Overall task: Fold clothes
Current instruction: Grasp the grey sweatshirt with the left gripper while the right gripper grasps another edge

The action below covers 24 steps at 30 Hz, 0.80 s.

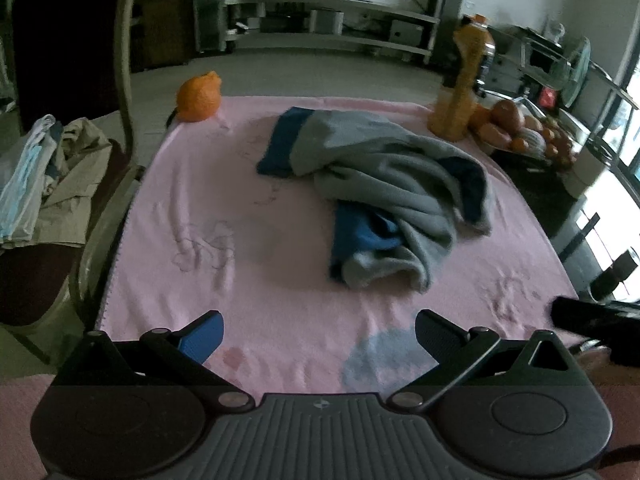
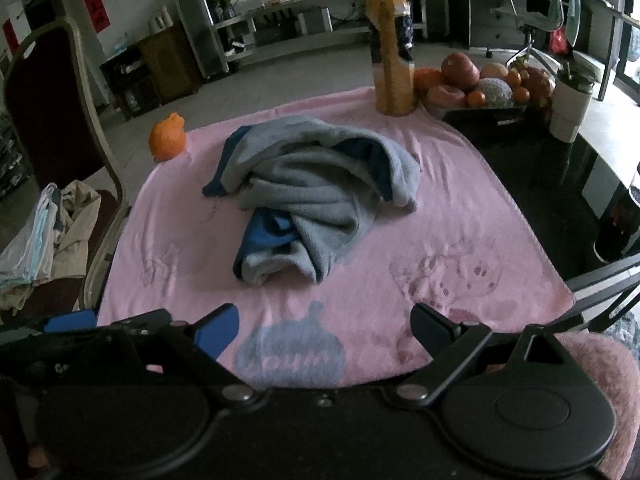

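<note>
A crumpled grey and blue garment (image 1: 384,192) lies in a heap on the pink blanket (image 1: 224,216) that covers the table. It also shows in the right wrist view (image 2: 312,196), in the middle of the blanket (image 2: 440,240). My left gripper (image 1: 318,334) is open and empty, low over the blanket's near edge, short of the garment. My right gripper (image 2: 324,330) is open and empty, also at the near edge, short of the garment. The left gripper's blue pad shows at the left edge of the right wrist view.
An orange fruit (image 2: 167,141) sits at the blanket's far left corner. A tall bottle of orange drink (image 2: 392,52) and a fruit bowl (image 2: 480,80) stand at the far right. A dark red chair (image 2: 52,128) holding folded clothes (image 2: 48,240) is on the left.
</note>
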### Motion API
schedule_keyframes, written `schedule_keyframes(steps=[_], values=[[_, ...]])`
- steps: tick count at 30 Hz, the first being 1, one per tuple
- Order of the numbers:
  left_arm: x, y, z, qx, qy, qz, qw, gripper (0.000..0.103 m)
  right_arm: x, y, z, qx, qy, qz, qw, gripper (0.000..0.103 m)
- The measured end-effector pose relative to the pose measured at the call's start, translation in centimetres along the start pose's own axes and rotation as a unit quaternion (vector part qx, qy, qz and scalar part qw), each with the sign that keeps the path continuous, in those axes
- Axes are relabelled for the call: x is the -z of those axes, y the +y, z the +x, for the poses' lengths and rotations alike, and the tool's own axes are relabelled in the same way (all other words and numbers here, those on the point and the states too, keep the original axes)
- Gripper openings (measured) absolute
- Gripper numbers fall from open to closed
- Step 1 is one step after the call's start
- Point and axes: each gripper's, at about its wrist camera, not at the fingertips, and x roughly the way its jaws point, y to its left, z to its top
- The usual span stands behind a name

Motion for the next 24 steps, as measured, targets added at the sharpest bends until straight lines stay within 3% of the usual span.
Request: schedule_keyframes(steps=[6, 14, 17, 19, 20, 21, 24], values=[[-1.8, 2.3, 2.5, -0.010, 0.020, -0.045, 0.9987, 0.090, -3.5, -1.4, -0.4, 0.009, -0.052, 0.006, 0.999, 0.095], [-4.2, 2.0, 4.8, 0.049, 0.026, -0.100, 0.9934, 0.077, -10.7, -1.9, 1.8, -0.033, -0.133, -0.028, 0.990, 0.096], [-3.7, 1.0, 7.3, 0.084, 0.049, -0.122, 0.9878, 0.069, -12.4, -3.2, 3.9, -0.058, -0.159, -0.022, 0.985, 0.096], [-2.8, 0.5, 9.7, 0.109, 0.083, -0.149, 0.9793, 0.069, -12.5, -4.6, 6.3, -0.073, -0.160, -0.013, 0.984, 0.086], [-2.2, 0.3, 11.0, 0.120, 0.099, -0.164, 0.9741, 0.068, -12.5, -5.3, 7.6, -0.077, -0.158, -0.009, 0.984, 0.068], [-1.8, 0.2, 12.1, 0.129, 0.113, -0.177, 0.9693, 0.068, -12.3, -6.0, 9.0, -0.072, -0.153, -0.006, 0.986, 0.059], [-1.3, 0.1, 14.3, 0.150, 0.127, -0.218, 0.9559, 0.068, -11.1, -8.5, 12.8, -0.061, -0.141, 0.017, 0.988, 0.052]])
